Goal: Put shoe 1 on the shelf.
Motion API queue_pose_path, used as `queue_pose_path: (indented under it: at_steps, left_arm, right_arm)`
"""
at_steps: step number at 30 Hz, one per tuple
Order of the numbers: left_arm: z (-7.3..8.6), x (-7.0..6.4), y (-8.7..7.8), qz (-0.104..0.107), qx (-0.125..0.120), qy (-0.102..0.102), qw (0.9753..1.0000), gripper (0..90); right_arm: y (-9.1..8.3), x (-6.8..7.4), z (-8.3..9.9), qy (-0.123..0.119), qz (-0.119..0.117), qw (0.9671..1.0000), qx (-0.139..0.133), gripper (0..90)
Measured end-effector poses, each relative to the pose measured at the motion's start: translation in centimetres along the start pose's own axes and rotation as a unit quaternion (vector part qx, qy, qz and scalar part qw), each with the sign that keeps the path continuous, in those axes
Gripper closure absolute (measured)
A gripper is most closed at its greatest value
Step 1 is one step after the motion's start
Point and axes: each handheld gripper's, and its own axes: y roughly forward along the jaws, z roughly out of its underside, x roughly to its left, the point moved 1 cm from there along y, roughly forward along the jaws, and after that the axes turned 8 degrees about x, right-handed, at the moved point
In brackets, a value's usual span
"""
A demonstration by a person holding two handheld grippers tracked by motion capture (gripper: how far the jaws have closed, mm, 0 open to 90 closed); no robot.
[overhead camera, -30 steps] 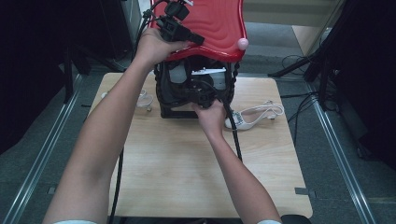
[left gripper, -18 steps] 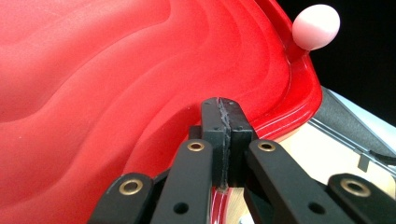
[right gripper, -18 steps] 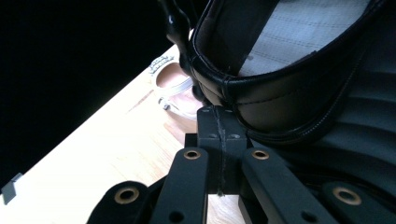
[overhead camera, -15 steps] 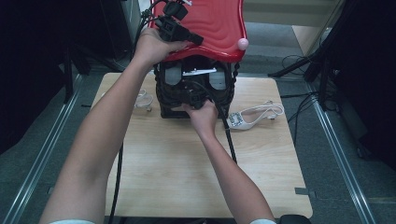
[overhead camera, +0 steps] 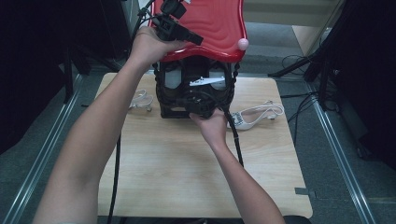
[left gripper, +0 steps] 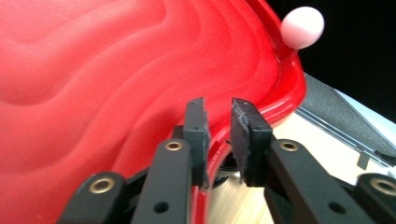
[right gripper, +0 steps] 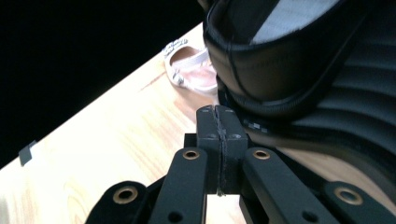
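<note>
While left gripper (left gripper: pixel 218 140) holds red lid (overhead camera: pixel 219 28) up by rim, right gripper (right gripper: pixel 219 123), jaws shut and empty, has shifted leftward along black basket (overhead camera: pixel 196 91) front; white shoe (overhead camera: pixel 208 81) lies inside, apparently released.

Glossy red wavy lid (overhead camera: pixel 212 25) raised open over the black basket (overhead camera: pixel 196 91), rear table centre.

The lid (overhead camera: pixel 212 28) was glossy red with a rippled, wave-like relief and bore a pale pink knob (overhead camera: pixel 243 44). Beneath it the case (overhead camera: pixel 196 93) was black. A white sandal (overhead camera: pixel 254 116) lay on the light wood-grain table (overhead camera: pixel 187 172).
</note>
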Motion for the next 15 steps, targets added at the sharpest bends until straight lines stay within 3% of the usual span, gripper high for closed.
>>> queue_pose_path:
  at_steps: [2, 6, 15]
  left_arm:
    - [0.3, -0.1, -0.1, 0.009, 0.003, -0.002, 1.0, 72.2]
    - [1.0, -0.4, -0.2, 0.02, 0.003, -0.012, 0.9997, 69.5]
    - [3.6, -1.3, -0.4, 0.023, 0.013, -0.006, 0.9996, 61.2]
  right_arm:
    - [-0.5, -0.2, 0.5, 0.013, -0.013, 0.9998, -0.002, 88.7]
    - [-0.9, -0.1, 1.1, 0.009, -0.016, 0.9998, -0.001, 85.6]
    - [-2.8, -0.2, 3.5, -0.006, -0.028, 0.9995, 0.016, 73.1]
